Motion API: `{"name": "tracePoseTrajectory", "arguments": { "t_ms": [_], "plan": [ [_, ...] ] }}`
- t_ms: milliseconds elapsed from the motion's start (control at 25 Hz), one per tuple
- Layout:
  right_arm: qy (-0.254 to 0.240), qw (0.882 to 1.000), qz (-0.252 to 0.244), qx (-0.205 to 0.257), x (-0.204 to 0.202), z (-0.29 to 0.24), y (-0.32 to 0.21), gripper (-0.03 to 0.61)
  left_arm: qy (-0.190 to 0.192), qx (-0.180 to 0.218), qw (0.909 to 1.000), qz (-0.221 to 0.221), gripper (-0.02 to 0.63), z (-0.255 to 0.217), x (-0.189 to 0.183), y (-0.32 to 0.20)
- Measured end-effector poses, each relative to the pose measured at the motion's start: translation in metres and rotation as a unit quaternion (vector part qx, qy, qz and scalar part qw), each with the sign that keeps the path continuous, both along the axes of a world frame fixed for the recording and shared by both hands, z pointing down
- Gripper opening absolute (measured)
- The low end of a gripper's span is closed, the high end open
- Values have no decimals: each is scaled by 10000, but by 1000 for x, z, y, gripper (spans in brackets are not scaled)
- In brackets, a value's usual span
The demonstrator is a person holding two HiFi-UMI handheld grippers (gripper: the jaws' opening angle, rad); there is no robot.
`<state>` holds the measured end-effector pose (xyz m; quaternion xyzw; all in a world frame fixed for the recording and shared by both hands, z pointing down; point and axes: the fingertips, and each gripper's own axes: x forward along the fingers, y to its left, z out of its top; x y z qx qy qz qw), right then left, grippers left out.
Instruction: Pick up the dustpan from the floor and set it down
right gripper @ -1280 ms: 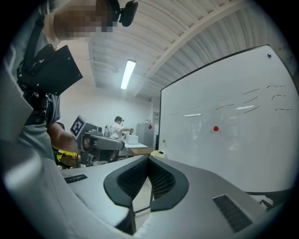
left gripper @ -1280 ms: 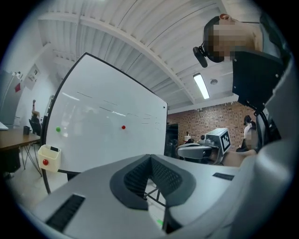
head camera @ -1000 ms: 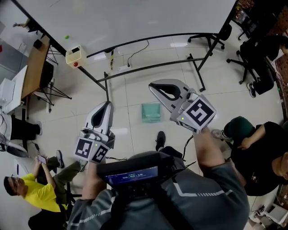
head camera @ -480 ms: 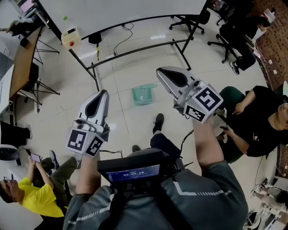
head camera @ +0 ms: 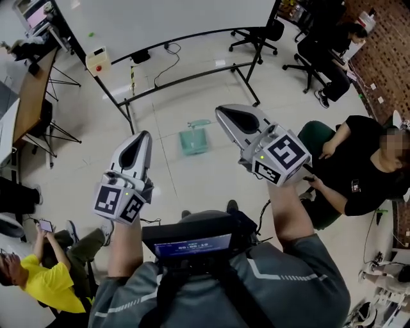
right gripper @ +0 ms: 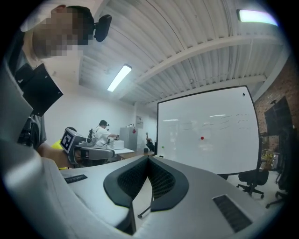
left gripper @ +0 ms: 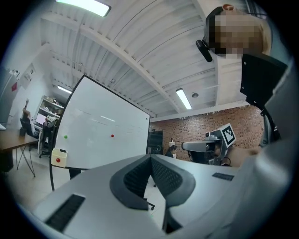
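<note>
The left gripper [head camera: 141, 138] and the right gripper [head camera: 222, 113] were both closed on nothing (pads meeting at the tips), held level above the tiled floor [head camera: 174, 176]. The green dustpan [head camera: 193, 138] lay on that floor between them, near the whiteboard's stand [head camera: 186, 77].

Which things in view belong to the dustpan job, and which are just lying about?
Job: green dustpan on the floor; left gripper and right gripper, both shut, empty.
Lying about: whiteboard; office chair; box with red button.
</note>
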<state>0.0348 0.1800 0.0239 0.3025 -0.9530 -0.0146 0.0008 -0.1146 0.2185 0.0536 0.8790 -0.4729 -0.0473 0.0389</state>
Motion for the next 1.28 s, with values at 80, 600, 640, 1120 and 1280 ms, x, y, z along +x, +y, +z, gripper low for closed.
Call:
{"name": "tracePoseTrajectory", "arguments": {
  "t_ms": [80,600,640,1120,1280],
  "plan": [
    [27,9999,-133,37,14,2,2,28,44,29,10000,-68,35,0,17,-2],
    [-50,9996,-264,-4,99,9,23,28,52,76,9996,-274,35,2,105,25],
    [-60,9996,-267,-14,99,9,23,28,60,75,9995,-291,35,1,104,25],
    [-135,9995,-288,1,110,0,26,28,4,81,9995,-302,35,-8,114,29],
    [-146,9996,-247,-42,94,-19,30,28,44,61,9996,-288,35,-27,96,35]
  ]
}}
